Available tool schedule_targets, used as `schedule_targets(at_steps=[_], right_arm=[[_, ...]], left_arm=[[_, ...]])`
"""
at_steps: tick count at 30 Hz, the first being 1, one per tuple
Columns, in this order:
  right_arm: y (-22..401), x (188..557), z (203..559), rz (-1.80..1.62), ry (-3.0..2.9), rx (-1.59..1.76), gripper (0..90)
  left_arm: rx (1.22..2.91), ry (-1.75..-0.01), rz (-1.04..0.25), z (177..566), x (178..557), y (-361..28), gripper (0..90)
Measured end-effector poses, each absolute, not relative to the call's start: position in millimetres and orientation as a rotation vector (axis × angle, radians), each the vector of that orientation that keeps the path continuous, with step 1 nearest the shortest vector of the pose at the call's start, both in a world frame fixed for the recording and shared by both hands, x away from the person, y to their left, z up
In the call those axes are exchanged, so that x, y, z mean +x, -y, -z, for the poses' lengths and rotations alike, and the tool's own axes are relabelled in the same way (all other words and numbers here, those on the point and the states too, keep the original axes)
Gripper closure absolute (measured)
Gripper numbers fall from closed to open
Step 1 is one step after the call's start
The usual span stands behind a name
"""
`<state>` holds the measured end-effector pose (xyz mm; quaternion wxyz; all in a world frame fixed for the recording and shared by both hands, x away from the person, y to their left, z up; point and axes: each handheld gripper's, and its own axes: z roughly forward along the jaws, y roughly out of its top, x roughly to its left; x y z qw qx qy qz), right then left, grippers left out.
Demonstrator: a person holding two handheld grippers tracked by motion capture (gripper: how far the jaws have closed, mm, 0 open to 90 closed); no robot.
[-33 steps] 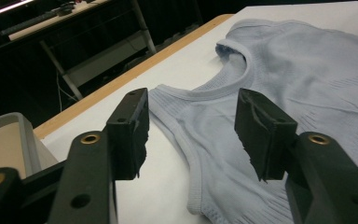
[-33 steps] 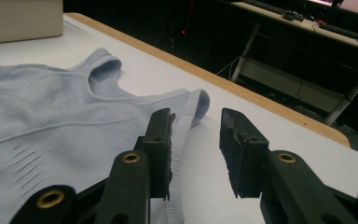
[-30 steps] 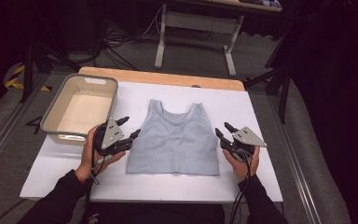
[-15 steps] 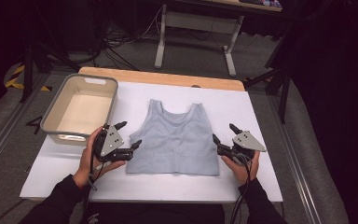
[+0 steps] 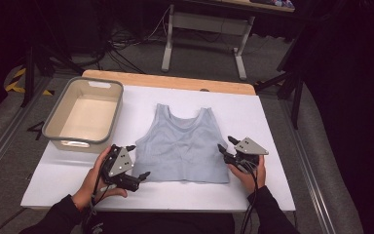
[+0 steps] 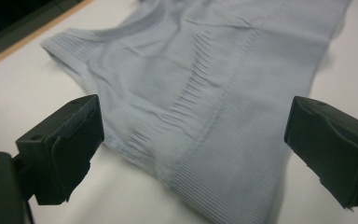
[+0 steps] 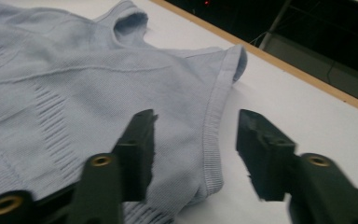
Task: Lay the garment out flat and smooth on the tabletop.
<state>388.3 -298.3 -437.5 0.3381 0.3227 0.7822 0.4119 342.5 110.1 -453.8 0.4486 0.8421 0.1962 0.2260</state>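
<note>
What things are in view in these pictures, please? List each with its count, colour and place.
tank top: one, light blue, flat in the middle of the white table cover, straps away from the person
bin: one, beige, on the table's left side, beyond the left hand
table: one, white cover with a wooden far edge
metal frame: one, grey, on the floor beyond the table
left gripper: one, black, jaws wide after just opening, at the top's lower left corner, nothing pinched
right gripper: one, black, jaws just closing astride the top's right side seam, not yet pressing it
hands: two, one on each gripper
</note>
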Motion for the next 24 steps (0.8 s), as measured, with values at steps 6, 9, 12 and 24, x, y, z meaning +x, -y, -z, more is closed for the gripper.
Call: schedule_targets(at_steps=[6, 9, 12, 24], right_arm=[[297, 397, 443, -1.044, -2.113, 0.859, 77.7], [296, 402, 446, -1.020, -2.149, 0.871, 85.2], [295, 406, 448, -0.991, -2.170, 0.884, 88.5], [288, 414, 456, -0.861, -2.257, 0.919, 90.0]], left_arm=[[2.202, -0.415, -0.505, 463, 341, -101, 17.6], [2.242, -0.396, -0.461, 467, 344, -98, 25.0], [2.255, -0.392, -0.447, 468, 347, -98, 39.6], [2.312, -0.338, -0.429, 467, 353, -96, 85.7]])
